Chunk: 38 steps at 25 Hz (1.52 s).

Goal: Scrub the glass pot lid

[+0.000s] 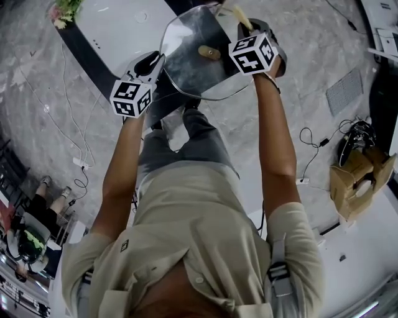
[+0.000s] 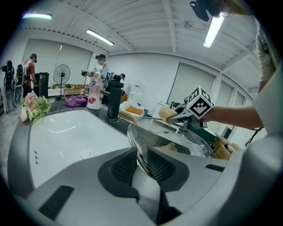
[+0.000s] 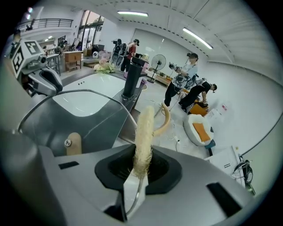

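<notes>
- Head view: the left gripper [image 1: 154, 62], smooth grey moulded plastic, meets the near-left edge of a round glass pot lid [image 1: 193, 68], clear with a thin metal rim; the lid is up in the air in front of the person, tilted, beside the glossy white sink [image 1: 118, 25]; a small rounded wooden knob [image 1: 209, 53] sits at its middle; the right gripper [image 1: 249, 26] is at the lid's far-right edge, with a pale fibrous scrubbing pad [image 1: 242, 13] sticking out of it.
- Left gripper view: its two ribbed black pads [image 2: 126, 165] pinch the lid's metal rim between them; the curved glass runs away from the jaws towards the right gripper; behind lie the sink's shallow basin and a tall black cylindrical tap [image 2: 114, 103].
- Right gripper view: its jaws are pressed together on the scrubbing pad, which is flat, coarse and straw-coloured, seen edge-on, with a curved loop at its top; the pad stands just beside the lid's rim, and whether it touches the glass cannot be told; the wooden knob shows through the glass to the left.
</notes>
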{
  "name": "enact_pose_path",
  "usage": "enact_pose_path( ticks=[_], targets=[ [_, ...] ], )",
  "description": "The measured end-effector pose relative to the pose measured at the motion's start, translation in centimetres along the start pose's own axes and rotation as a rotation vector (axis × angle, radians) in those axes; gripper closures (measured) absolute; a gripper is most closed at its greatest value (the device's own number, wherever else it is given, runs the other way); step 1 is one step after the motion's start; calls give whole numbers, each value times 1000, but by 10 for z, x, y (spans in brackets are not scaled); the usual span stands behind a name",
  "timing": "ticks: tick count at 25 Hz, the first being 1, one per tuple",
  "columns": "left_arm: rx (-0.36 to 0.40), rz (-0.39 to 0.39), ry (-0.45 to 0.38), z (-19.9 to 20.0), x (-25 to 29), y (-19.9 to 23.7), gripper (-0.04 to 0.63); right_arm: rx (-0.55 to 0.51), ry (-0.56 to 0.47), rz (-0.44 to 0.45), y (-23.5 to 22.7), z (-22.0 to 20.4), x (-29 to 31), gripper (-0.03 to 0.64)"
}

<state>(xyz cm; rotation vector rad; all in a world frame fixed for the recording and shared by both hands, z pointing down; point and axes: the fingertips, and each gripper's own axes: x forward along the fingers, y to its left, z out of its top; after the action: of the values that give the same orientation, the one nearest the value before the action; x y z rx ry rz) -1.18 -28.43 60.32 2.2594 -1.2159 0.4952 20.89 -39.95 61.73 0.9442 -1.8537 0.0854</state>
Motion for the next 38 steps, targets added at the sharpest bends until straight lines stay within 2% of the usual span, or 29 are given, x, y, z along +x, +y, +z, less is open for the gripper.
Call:
enact_pose_path(
  ticks=[8,12,14,18,21,27,38],
  targets=[
    [-5,-6,-5,1,-1,-2,512,4,15,9,8,0,0,557],
    [-12,-11,-14,2,-2,-3,512,-71,14,70,50,12,0,557],
    [-16,-11,-17,2,-2,-2,512,-161,-13,158,95,25,-5,557],
    [-21,-11,-10,0,0,1,512,-312,-118,461,203,54,-38,557],
    [-21,-8,-1,-5,-1,3,517,-326,-124,554,237,59,-54,557],
    [-28,-8,-8,-6,-4,0,517,-277,-92,563,228,48,-54,557],
    [-23,-13,-7,-1,2,1,517,-275,-83,552,215,45,-49,557]
  ],
)
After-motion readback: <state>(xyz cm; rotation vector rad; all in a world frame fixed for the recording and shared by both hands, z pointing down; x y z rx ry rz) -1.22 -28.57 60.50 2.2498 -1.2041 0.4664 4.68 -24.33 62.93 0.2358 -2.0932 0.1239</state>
